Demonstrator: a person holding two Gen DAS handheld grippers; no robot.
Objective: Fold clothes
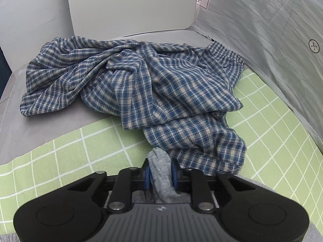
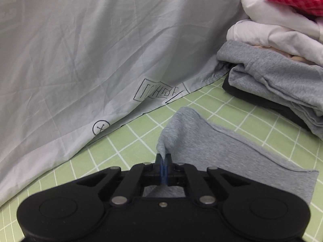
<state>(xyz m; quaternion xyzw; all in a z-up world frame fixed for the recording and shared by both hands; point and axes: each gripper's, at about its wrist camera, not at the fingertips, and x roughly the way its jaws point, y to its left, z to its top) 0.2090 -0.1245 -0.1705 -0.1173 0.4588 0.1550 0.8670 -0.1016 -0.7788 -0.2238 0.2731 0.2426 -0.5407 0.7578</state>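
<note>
A green mat (image 1: 66, 151) covers the table. On its far side lies a crumpled plaid shirt (image 1: 141, 84); a stack (image 2: 282, 64) of folded clothes sits at its right edge. A grey garment (image 2: 222, 151) lies on the mat near the stack. The left gripper (image 1: 160, 174) pinches a bunched fold of it, and the right gripper (image 2: 164, 170) clamps its raised edge.

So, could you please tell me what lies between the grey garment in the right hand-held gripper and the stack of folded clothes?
Only bare green checked mat separates the grey garment from the stack, as the right wrist view shows.
</note>
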